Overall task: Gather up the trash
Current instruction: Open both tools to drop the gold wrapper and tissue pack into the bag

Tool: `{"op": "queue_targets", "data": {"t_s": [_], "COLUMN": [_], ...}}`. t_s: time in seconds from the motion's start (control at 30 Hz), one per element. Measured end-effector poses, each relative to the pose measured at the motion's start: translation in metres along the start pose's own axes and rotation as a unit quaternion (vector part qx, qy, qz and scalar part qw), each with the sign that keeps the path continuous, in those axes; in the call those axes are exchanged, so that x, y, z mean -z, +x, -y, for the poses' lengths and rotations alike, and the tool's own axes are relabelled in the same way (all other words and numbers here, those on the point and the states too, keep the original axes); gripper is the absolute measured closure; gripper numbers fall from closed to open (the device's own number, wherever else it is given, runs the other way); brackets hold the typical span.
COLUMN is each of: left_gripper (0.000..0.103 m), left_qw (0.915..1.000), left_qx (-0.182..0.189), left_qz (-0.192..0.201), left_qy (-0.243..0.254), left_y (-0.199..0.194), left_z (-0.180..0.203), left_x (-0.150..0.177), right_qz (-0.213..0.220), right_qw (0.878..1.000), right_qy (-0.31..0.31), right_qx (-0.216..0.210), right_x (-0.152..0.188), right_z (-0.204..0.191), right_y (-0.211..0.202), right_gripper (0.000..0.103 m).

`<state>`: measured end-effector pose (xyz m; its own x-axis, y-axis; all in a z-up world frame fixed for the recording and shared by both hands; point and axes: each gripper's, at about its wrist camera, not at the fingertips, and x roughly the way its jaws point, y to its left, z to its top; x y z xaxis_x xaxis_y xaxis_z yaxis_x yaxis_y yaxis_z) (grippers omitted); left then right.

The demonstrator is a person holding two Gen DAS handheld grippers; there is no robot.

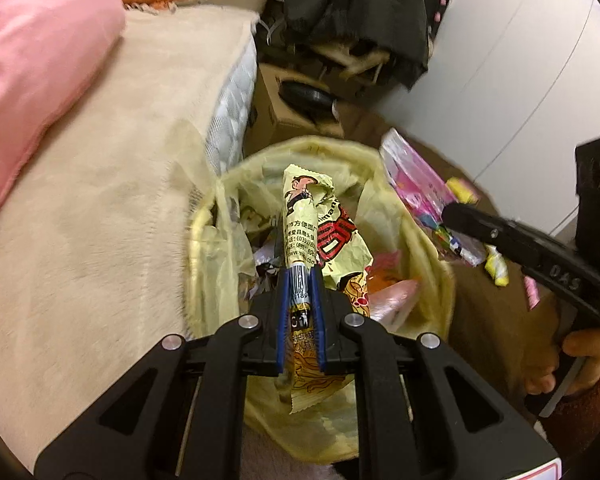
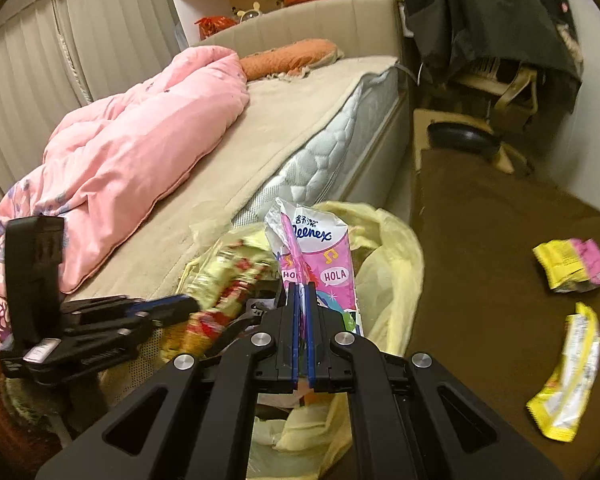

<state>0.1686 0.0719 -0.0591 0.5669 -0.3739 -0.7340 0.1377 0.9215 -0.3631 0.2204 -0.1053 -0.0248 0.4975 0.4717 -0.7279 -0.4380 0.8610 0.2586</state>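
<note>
Over the open mouth of the yellow-lined trash bin point(image 1: 384, 216) beside the bed point(image 2: 300, 128), our left gripper point(image 1: 300, 280) is clamped on a crumpled noodle wrapper point(image 1: 320, 216), and our right gripper point(image 2: 300, 292) pinches a pink Kleenex tissue pack point(image 2: 320, 248). Both are light, limp and slippery, so we judge an edge grip best. Two yellow wrappers point(image 2: 568, 372) lie on the brown floor point(image 2: 480, 240).
</note>
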Motion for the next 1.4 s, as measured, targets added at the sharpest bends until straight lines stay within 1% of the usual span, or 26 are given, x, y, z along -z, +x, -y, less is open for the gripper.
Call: {"op": "queue_targets", "data": {"t_s": [0.1, 0.2, 0.37, 0.43, 0.53, 0.67, 0.77, 0.83, 0.9, 1.03, 1.2, 1.23, 1.3, 1.37, 1.4], "left_gripper": [0.093, 0.093, 0.093, 0.093, 0.093, 0.092, 0.086, 0.078, 0.075, 0.067, 0.063, 0.062, 0.062, 0.062, 0.062], "left_qw": [0.9998, 0.9997, 0.9993, 0.9985, 0.9975, 0.9972, 0.9976, 0.9983, 0.9988, 0.9989, 0.9985, 0.9984, 0.9980, 0.9977, 0.9975], "left_qx": [-0.011, -0.013, -0.025, -0.039, -0.053, -0.058, -0.055, -0.049, -0.043, -0.045, -0.048, -0.050, -0.053, -0.056, -0.056], "left_qz": [-0.016, -0.018, -0.024, -0.031, -0.033, -0.021, -0.019, -0.016, -0.012, 0.001, 0.024, 0.027, 0.033, 0.038, 0.041], "left_qy": [0.008, 0.006, 0.012, 0.022, 0.033, 0.042, 0.037, 0.026, 0.019, 0.011, 0.004, 0.005, 0.006, 0.008, 0.009], "left_y": [0.018, 0.025, 0.034, 0.040, 0.044, 0.041, 0.038, 0.033, 0.026, 0.013, -0.010, -0.014, -0.022, -0.029, -0.032], "left_z": [0.000, -0.002, -0.007, -0.005, -0.001, 0.002, 0.001, -0.002, -0.003, -0.004, -0.003, -0.002, 0.000, 0.000, 0.000], "left_x": [-0.003, -0.009, -0.012, -0.011, -0.011, -0.012, -0.012, -0.012, -0.014, -0.018, -0.023, -0.023, -0.023, -0.023, -0.024], "right_qz": [-0.022, -0.050, -0.082, -0.090, -0.086, -0.079, -0.065, -0.056, -0.051, -0.049, -0.058, -0.056, -0.052, -0.046, -0.042], "right_qw": [1.000, 0.999, 0.997, 0.996, 0.996, 0.997, 0.997, 0.998, 0.998, 0.998, 0.997, 0.997, 0.997, 0.997, 0.997], "right_qy": [0.011, 0.020, 0.010, 0.006, 0.001, -0.021, -0.027, -0.030, -0.029, -0.030, -0.043, -0.047, -0.051, -0.050, -0.048], "right_qx": [-0.007, -0.007, -0.007, -0.007, -0.006, 0.006, 0.017, 0.021, 0.024, 0.020, 0.031, 0.035, 0.039, 0.037, 0.037], "right_x": [0.001, 0.004, 0.013, 0.017, 0.021, 0.024, 0.024, 0.024, 0.024, 0.023, 0.025, 0.025, 0.025, 0.025, 0.025], "right_z": [0.007, 0.014, 0.012, 0.013, 0.013, 0.011, 0.012, 0.013, 0.014, 0.013, 0.004, 0.001, -0.001, -0.001, 0.000], "right_y": [0.021, 0.046, 0.066, 0.068, 0.063, 0.055, 0.046, 0.041, 0.036, 0.033, 0.034, 0.031, 0.027, 0.021, 0.018], "right_gripper": [0.099, 0.099, 0.099, 0.099, 0.099, 0.099, 0.099, 0.098, 0.098, 0.098, 0.097, 0.096, 0.089, 0.071, 0.068]}}
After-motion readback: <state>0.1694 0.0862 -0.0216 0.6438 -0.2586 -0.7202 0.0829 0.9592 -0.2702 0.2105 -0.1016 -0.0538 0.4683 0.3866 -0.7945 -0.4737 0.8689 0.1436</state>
